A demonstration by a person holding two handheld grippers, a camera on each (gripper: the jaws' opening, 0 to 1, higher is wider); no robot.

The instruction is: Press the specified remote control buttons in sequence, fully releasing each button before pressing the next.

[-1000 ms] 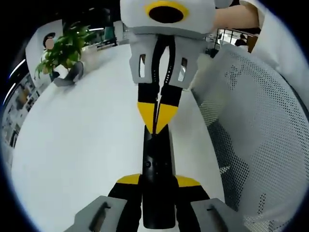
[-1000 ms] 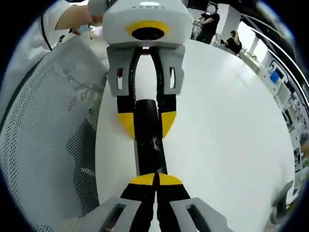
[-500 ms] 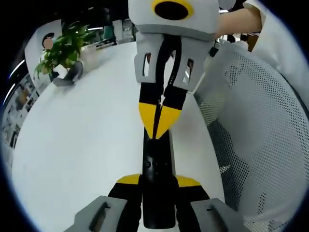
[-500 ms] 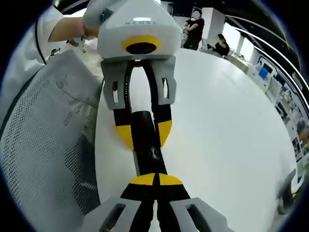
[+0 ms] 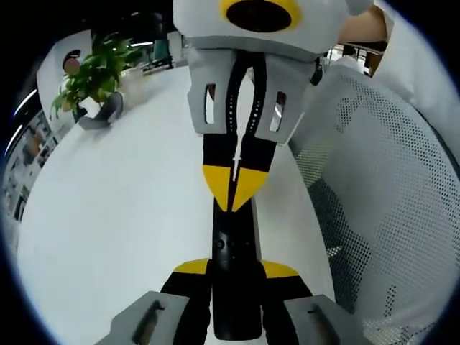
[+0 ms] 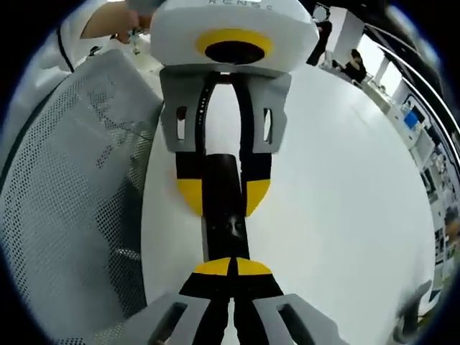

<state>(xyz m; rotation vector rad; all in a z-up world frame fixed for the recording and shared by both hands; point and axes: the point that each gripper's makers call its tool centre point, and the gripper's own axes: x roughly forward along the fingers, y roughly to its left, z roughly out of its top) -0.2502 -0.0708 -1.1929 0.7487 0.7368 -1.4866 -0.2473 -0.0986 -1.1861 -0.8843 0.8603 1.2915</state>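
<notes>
Remote control (image 5: 233,273) held above white table (image 5: 108,215), clamped at near end by left gripper (image 5: 234,277). Right gripper (image 6: 231,269), jaws closed together, tip set on remote's face. Press judged best kept straight down, then fully lifted. Potted plant (image 5: 90,75) seen in left gripper view; mesh chair (image 6: 65,201) in both.
</notes>
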